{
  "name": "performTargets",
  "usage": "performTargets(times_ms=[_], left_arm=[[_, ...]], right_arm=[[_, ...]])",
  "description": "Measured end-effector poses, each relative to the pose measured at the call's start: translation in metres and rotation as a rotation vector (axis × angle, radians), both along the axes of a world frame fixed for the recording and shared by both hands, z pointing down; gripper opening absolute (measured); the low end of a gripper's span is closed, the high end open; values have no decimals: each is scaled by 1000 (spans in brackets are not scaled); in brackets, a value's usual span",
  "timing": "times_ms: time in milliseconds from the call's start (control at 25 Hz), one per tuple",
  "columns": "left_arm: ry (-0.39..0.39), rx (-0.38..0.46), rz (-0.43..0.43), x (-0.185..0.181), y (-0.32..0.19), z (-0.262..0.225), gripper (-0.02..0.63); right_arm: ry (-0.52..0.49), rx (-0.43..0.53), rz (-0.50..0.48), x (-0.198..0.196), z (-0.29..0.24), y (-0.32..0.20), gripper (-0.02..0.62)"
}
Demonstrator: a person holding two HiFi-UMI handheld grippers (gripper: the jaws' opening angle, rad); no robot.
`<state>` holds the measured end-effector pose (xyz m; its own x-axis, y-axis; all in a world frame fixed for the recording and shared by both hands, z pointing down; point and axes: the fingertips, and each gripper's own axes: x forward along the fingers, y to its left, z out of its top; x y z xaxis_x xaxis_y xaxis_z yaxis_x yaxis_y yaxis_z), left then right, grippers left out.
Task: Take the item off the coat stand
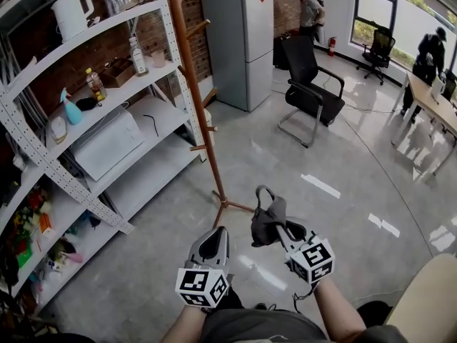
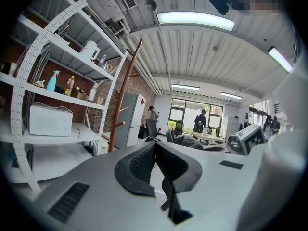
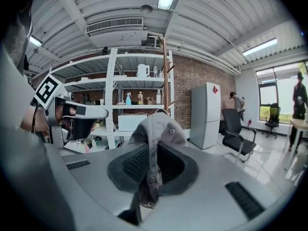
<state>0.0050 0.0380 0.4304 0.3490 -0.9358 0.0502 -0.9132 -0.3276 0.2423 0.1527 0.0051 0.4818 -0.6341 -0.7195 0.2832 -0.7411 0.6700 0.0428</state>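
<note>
Cap (image 1: 267, 219) hangs pinched in the right tool (image 1: 277, 227) at lower centre, well clear of the coat stand (image 1: 191, 84) at upper left, while the left tool (image 1: 216, 238) is closed and empty.

Shelving (image 1: 168, 34), fridge (image 1: 243, 45), black chair (image 1: 305, 63)

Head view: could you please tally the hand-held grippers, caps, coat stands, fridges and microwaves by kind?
left hand-held gripper and right hand-held gripper: 2
cap: 1
coat stand: 1
fridge: 1
microwave: 1
Total: 6
</note>
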Motion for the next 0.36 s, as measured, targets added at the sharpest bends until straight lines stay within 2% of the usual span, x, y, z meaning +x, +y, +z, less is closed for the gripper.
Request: performTargets(times_ms=[360], left_arm=[[7, 3, -16, -2, 18, 2, 6]], right_arm=[[-3, -4, -12, -3, 3, 17, 28]])
